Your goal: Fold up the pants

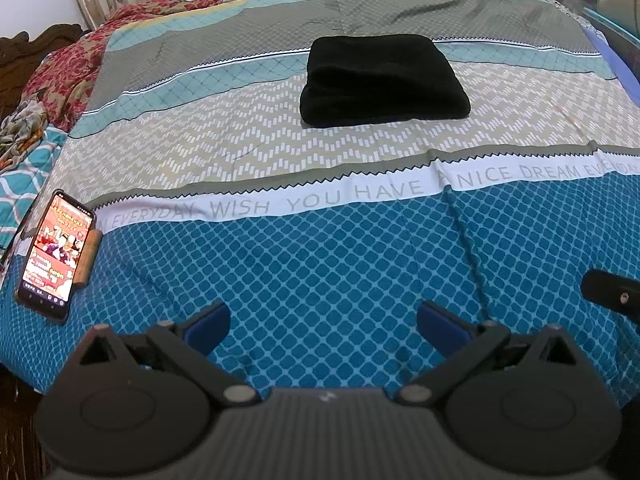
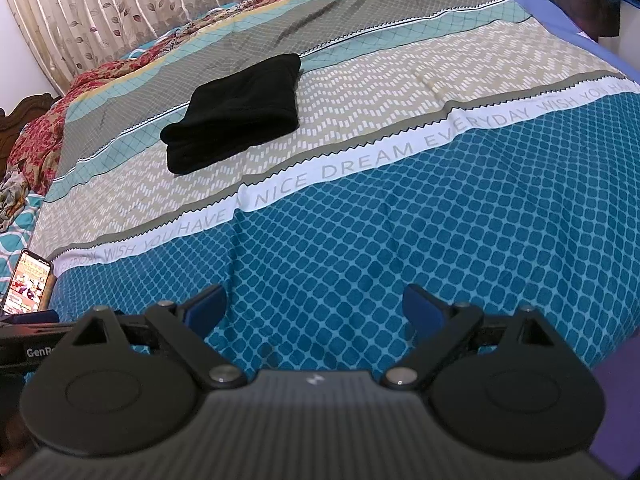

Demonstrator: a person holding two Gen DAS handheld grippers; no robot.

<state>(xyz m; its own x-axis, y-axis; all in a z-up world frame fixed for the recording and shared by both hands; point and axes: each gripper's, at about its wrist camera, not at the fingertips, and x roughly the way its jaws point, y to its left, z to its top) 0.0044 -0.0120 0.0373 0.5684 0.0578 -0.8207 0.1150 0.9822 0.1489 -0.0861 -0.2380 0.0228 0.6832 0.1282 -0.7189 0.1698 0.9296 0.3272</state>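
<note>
The bed [image 1: 280,264] is mostly bare, with the black pants [image 1: 380,80] sitting folded mid-bed. Both the left gripper [image 1: 324,328] and right gripper [image 2: 314,314] hang back, fingers apart, holding nothing. Bumping that bundle could undo it, and the phone [image 1: 54,252] sits near the edge.

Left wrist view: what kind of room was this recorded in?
Most likely a home bedroom: a bed under a patterned bedsheet, pleated curtains behind it, and a carved wooden headboard. Folded black pants lie on the sheet.

Bed [image 1: 320,248] spread with a patterned teal and beige cover, leaf-print curtain [image 2: 120,12] behind, carved dark wooden headboard [image 1: 36,44] at left.
</note>
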